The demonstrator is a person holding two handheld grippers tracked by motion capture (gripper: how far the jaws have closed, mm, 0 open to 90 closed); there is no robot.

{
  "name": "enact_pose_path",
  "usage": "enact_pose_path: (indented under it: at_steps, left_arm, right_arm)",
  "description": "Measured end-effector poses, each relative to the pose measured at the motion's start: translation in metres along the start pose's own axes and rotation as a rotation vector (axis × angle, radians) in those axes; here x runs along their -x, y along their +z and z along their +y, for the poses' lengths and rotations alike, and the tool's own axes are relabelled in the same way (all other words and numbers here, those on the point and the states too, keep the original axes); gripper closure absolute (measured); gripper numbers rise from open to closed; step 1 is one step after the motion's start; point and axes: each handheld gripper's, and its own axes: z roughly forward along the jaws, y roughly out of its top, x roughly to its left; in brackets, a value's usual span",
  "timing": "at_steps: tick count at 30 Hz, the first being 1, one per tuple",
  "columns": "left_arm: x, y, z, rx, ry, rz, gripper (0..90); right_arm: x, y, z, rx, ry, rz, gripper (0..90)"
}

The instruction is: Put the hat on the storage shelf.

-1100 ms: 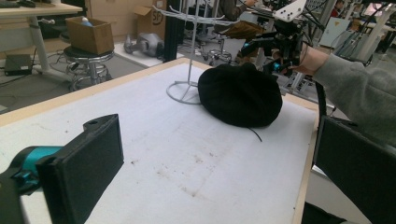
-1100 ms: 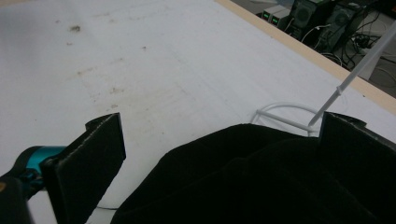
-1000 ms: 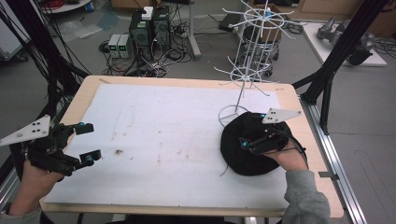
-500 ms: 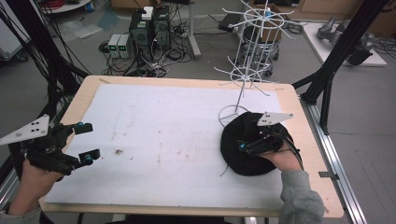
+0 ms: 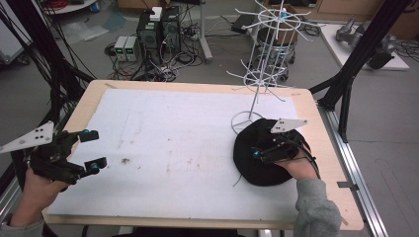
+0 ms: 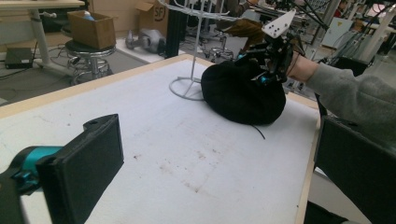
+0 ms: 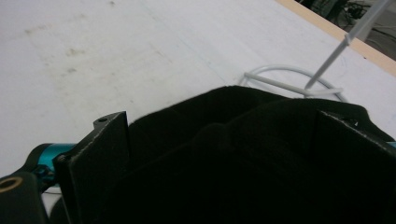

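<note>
While held low at the table's near left edge, left gripper (image 5: 94, 149): jaws spread wide, nothing between them, clear of the white mat (image 5: 163, 148). Farther right, right gripper (image 5: 264, 150): set down on the black fabric heap (image 5: 254, 165), jaws parted with dark cloth bunched between, not clamped tight. Beyond, touching the heap's far edge, ring base of the white wire rack (image 5: 262, 64), upright at the mat's far right.
</note>
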Motion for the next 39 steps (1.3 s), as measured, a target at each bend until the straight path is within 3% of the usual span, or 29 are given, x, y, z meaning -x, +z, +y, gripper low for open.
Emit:
enact_pose_path:
  at_steps: [4, 13, 15, 22, 24, 29, 39]
  left_arm:
    - [0.001, -0.002, 0.001, 0.005, 0.014, 0.014, 1.7]
    - [0.001, -0.005, 0.002, 0.008, 0.013, 0.020, 1.8]
    - [0.000, -0.005, 0.002, 0.008, 0.011, 0.020, 1.7]
    - [0.000, -0.005, 0.002, 0.008, 0.011, 0.022, 1.8]
    - [0.000, -0.005, 0.002, 0.007, 0.010, 0.021, 1.7]
    - [0.000, -0.005, 0.002, 0.006, 0.009, 0.024, 1.7]
    - [0.000, -0.005, 0.002, 0.005, 0.009, 0.023, 1.7]
  right_arm:
    - [0.001, 0.001, -0.001, -0.011, -0.002, -0.012, 6.1]
    - [0.002, 0.002, -0.001, -0.051, -0.004, -0.031, 25.4]
    - [0.002, 0.001, -0.001, -0.060, -0.011, -0.036, 33.5]
    - [0.001, 0.000, -0.002, -0.085, -0.016, -0.026, 48.2]
    - [-0.001, -0.001, -0.001, -0.104, -0.047, -0.055, 60.2]
    - [-0.005, -0.006, 0.001, -0.090, -0.046, -0.066, 71.4]
    - [-0.004, -0.010, 0.000, -0.086, -0.009, -0.062, 75.5]
